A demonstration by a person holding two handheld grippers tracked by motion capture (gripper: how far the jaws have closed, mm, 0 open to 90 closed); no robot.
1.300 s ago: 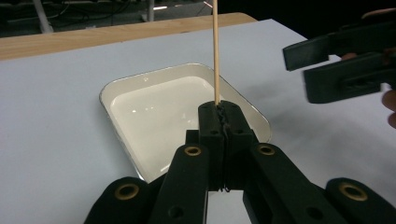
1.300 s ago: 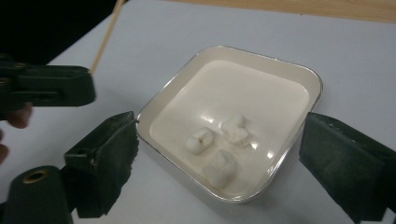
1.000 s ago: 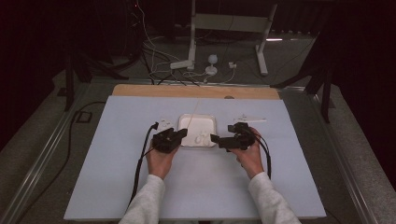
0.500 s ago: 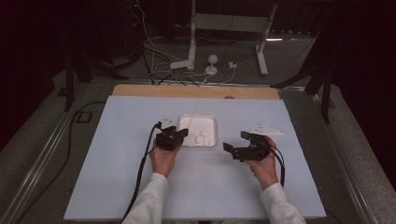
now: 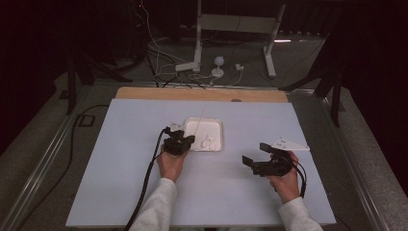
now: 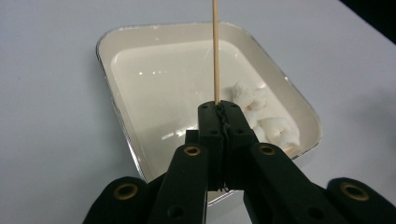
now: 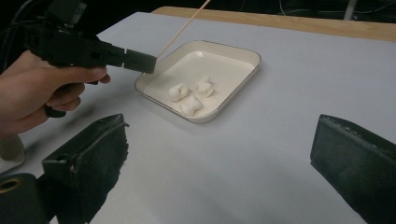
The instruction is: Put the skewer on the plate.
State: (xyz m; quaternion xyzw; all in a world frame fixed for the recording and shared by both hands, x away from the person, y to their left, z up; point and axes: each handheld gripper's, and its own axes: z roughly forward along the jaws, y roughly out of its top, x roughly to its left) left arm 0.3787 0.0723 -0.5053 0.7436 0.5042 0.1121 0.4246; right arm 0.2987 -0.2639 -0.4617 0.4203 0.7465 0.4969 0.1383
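- Right claw (image 5: 254, 163): jaws wide apart and empty; it has drawn back from the tray (image 5: 217, 126) toward the right edge of the tabletop (image 5: 120, 192), well apart from it now.
- Left claw (image 5: 188, 140): closed tight on a skewer (image 6: 215, 46), at the tray's near-left rim.
- Three marshmallows (image 7: 190, 95) lie loose in the tray; judged step: spearing one, unaided.

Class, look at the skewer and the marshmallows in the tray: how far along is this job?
Done: the left gripper is shut on the wooden skewer, held over the white tray.
In hand: the skewer is bare; the right gripper stands open and empty, apart from the tray.
Left: three marshmallows lie loose in the tray, likely waiting to be threaded.
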